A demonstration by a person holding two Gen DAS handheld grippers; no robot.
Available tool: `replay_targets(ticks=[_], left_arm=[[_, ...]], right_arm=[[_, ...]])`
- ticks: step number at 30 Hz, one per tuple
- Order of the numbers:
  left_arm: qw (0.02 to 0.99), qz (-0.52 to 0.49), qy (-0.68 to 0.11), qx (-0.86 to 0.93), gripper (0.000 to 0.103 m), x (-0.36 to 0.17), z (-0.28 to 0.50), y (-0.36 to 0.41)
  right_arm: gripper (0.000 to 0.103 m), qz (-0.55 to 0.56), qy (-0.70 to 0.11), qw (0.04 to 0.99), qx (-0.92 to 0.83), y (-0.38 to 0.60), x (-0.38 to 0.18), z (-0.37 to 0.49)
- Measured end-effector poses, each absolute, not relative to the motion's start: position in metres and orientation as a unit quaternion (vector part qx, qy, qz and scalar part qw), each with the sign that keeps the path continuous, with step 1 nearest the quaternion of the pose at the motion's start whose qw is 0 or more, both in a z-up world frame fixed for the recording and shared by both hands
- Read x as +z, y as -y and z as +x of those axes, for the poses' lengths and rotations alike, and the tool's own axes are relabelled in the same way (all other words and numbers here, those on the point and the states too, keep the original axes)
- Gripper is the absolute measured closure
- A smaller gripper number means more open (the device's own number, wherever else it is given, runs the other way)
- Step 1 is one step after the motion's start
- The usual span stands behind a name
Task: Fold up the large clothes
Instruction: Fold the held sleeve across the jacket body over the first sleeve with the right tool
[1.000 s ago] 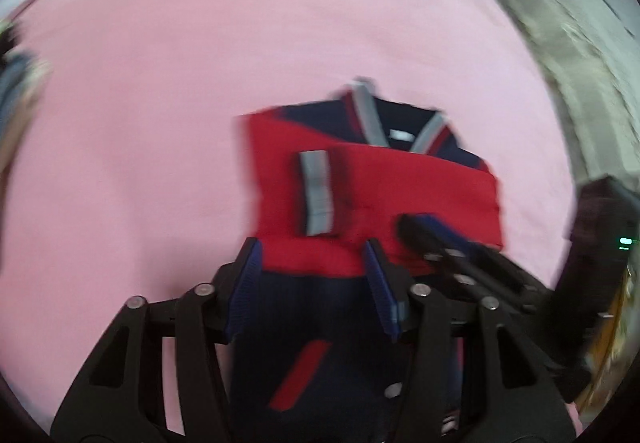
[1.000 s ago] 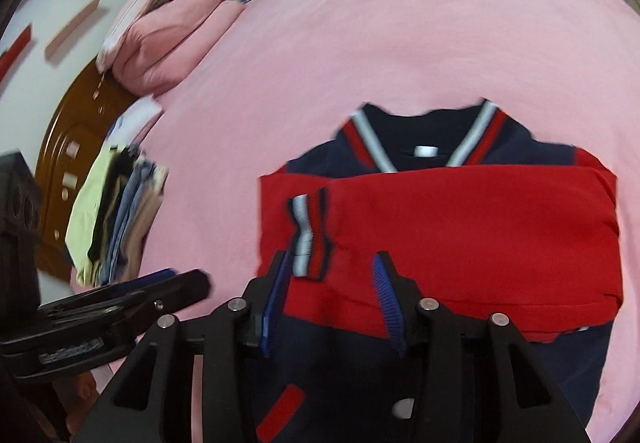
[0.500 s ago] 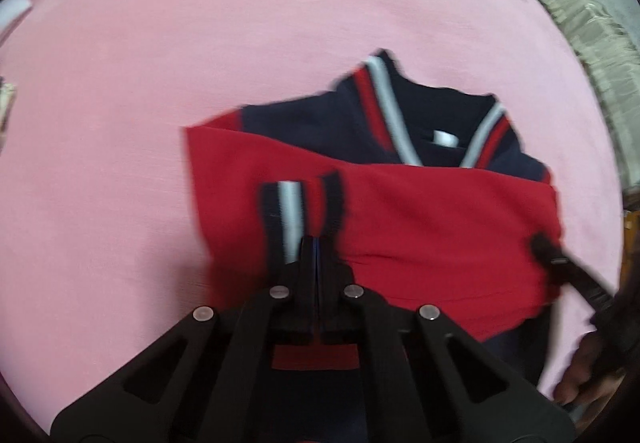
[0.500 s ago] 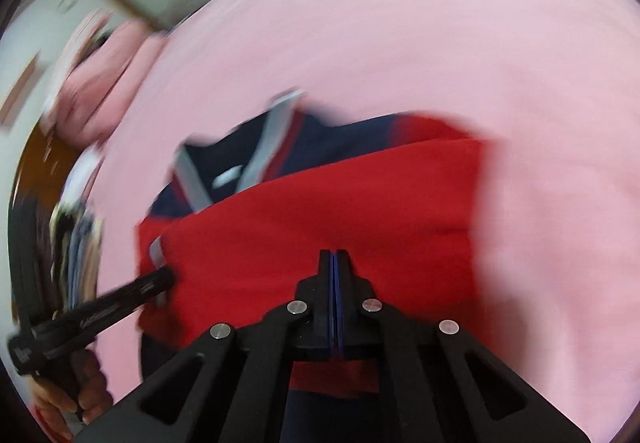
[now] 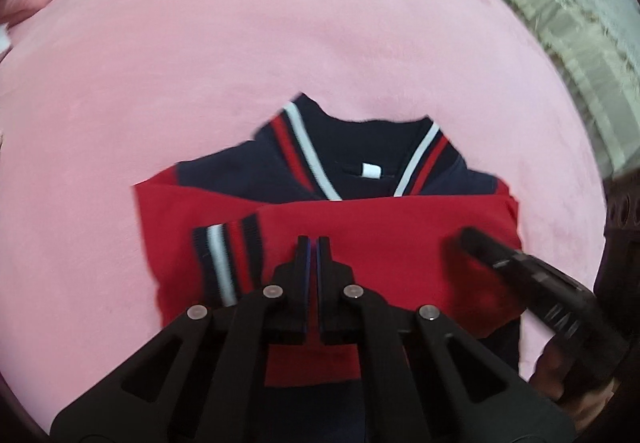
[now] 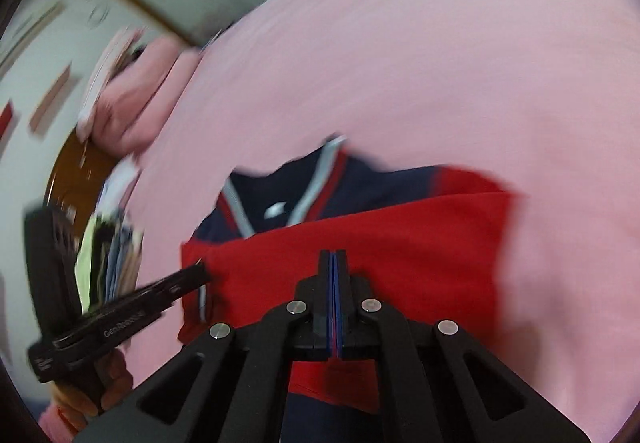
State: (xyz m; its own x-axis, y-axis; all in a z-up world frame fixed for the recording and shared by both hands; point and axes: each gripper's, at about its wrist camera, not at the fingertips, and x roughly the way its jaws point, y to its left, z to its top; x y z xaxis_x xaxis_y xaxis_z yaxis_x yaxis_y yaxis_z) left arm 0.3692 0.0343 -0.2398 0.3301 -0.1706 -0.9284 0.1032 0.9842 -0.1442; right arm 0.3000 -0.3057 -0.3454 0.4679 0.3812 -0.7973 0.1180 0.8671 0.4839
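Over the jacket, left gripper (image 5: 313, 241): black angular linkage arms with silver rivets ran up to two flat fingers lined in blue; the jaws had just come together, standing closed with only a sliver between them above the red cloth. Whether any cloth was pinched could not be told.

Over the jacket, right gripper (image 6: 333, 255): the same black frame and blue-edged pads; its jaws had just come together too, pressed flat against each other over the red sleeve, with no fold visibly caught.

Jacket (image 5: 400, 239): a navy and red garment lay flat in the middle of the bed, collar pointing away from the grippers. Both red sleeves were folded across the chest in a broad horizontal band.

Cuff (image 5: 226, 263): ribbed knit, striped navy, white and red, just left of the left gripper's tips.

Collar (image 5: 298, 147): ribbed V-shape with red and white stripes, a small white label inside the neck.

Bed cover (image 5: 320, 43): soft, matt pink fabric, smooth around the jacket.

Pillow (image 6: 136, 111): plump and pink, at the far left of the right wrist view.

Clothes stack (image 6: 114, 255): thin folded layers, pale green, blue and tan, blurred, beside the bed edge.
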Motion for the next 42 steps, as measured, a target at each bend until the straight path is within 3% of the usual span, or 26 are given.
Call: replay_targets(ticks=[5, 15, 21, 27, 32, 39, 42], left_arm=[[0.794, -0.032, -0.605, -0.051, 0.102, -0.265, 0.388, -0.038], [0.792, -0.041, -0.607, -0.051, 0.103, -0.267, 0.393, -0.041], [0.795, -0.035, -0.604, -0.045, 0.102, -0.251, 0.375, -0.022], [0.784, -0.037, -0.618, -0.038, 0.102, -0.252, 0.371, -0.018], [0.777, -0.062, -0.624, -0.043, 0.103, -0.261, 0.374, -0.037], [0.775, -0.059, -0.627, -0.053, 0.103, -0.265, 0.376, -0.038], [0.775, -0.054, -0.628, -0.052, 0.103, -0.262, 0.373, -0.054]], right_arm=[[0.103, 0.210, -0.545, 0.808, 0.072, 0.298, -0.378, 0.325], [0.103, 0.286, -0.503, 0.803, -0.146, 0.442, -0.378, 0.275], [0.103, 0.321, -0.479, 0.817, -0.015, 0.411, -0.355, 0.274], [0.103, 0.300, -0.550, 0.769, 0.127, 0.330, -0.377, 0.288], [0.103, 0.266, -0.601, 0.745, 0.117, 0.316, -0.407, 0.284], [0.103, 0.343, -0.561, 0.753, -0.005, 0.414, -0.411, 0.263], [0.103, 0.319, -0.553, 0.764, -0.090, 0.453, -0.395, 0.246]])
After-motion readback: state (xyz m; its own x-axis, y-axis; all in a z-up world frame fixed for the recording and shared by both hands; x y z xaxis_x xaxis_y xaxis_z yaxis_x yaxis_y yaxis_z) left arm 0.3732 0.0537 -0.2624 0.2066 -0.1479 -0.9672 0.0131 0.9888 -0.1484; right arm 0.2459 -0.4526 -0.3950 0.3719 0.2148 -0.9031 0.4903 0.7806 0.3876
